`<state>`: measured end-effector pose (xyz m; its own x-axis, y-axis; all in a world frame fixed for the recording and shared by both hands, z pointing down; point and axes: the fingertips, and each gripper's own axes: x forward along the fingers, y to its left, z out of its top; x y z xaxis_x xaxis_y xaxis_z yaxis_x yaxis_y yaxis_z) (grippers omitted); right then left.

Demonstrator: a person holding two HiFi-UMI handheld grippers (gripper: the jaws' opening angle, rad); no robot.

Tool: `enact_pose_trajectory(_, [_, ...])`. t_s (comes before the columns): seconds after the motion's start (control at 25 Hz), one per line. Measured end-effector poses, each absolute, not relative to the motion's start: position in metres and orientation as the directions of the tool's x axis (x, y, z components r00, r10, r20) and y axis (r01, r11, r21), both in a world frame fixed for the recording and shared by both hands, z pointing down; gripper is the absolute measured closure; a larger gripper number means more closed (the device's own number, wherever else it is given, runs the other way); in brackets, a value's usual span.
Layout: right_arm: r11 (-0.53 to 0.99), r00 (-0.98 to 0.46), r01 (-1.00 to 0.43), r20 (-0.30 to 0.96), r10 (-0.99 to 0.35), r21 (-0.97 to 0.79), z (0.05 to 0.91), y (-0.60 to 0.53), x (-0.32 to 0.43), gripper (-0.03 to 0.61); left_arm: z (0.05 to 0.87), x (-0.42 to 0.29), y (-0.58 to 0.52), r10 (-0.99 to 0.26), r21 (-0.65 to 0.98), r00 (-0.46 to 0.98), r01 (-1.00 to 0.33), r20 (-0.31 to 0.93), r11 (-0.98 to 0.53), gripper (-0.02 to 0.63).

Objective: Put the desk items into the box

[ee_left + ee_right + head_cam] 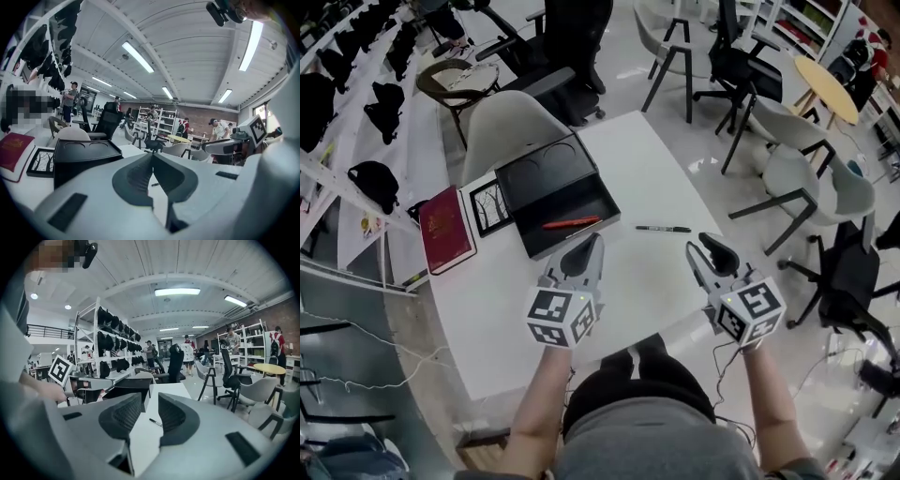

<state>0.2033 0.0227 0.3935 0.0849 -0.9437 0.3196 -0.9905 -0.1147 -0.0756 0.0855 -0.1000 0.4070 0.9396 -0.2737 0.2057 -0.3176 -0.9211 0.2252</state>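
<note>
Inside the box lies a red pen; left fingers together, right fingers apart.

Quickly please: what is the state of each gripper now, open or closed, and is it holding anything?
Left gripper: closed, holding nothing.
Right gripper: open, holding nothing; the black pen lies ahead, untouched.

Bare table runs clear from the right gripper to the pen. Ahead of the left gripper the box stands close, its open lid behind, frame and book flanking its left.
</note>
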Motion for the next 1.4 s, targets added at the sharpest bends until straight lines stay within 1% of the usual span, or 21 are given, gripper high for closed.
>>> enact_pose_trajectory(0.2, [-0.015, 0.007, -1.000, 0.369, -0.929, -0.017, 0.402, 0.006, 0.213, 0.456, 0.406, 0.094, -0.106, -0.314, 0.217, 0.925, -0.358, 0.213, -0.908, 0.607])
enact_pose_trajectory(0.32, [0.029, -0.036, -0.999, 0.420, -0.907, -0.024, 0.409, -0.002, 0.214, 0.452, 0.408, 0.096, -0.110, -0.335, 0.221, 0.916, -0.381, 0.220, -0.898, 0.607])
enact_pose_trajectory(0.56, [0.149, -0.146, -0.988, 0.447, -0.883, -0.029, 0.430, -0.016, 0.218, 0.440, 0.412, 0.100, -0.117, -0.376, 0.224, 0.897, -0.426, 0.233, -0.877, 0.607])
enact_pose_trajectory(0.84, [0.245, -0.235, -0.968, 0.508, -0.829, -0.048, 0.454, -0.030, 0.218, 0.434, 0.419, 0.095, -0.124, -0.423, 0.236, 0.871, -0.479, 0.251, -0.846, 0.607])
enact_pose_trajectory(0.96, [0.282, -0.262, -0.958, 0.538, -0.801, -0.048, 0.464, -0.035, 0.218, 0.435, 0.421, 0.091, -0.128, -0.444, 0.234, 0.857, -0.503, 0.261, -0.832, 0.607])
enact_pose_trajectory(1.08, [0.319, -0.290, -0.946, 0.561, -0.775, -0.049, 0.473, -0.038, 0.219, 0.453, 0.424, 0.088, -0.130, -0.464, 0.234, 0.845, -0.524, 0.268, -0.819, 0.607])
enact_pose_trajectory(1.32, [0.400, -0.339, -0.915, 0.628, -0.701, -0.048, 0.493, -0.043, 0.223, 0.445, 0.427, 0.084, -0.130, -0.492, 0.237, 0.824, -0.556, 0.279, -0.797, 0.607])
enact_pose_trajectory(1.4, [0.421, -0.347, -0.906, 0.648, -0.678, -0.045, 0.499, -0.044, 0.223, 0.453, 0.429, 0.082, -0.130, -0.501, 0.238, 0.817, -0.567, 0.284, -0.789, 0.607])
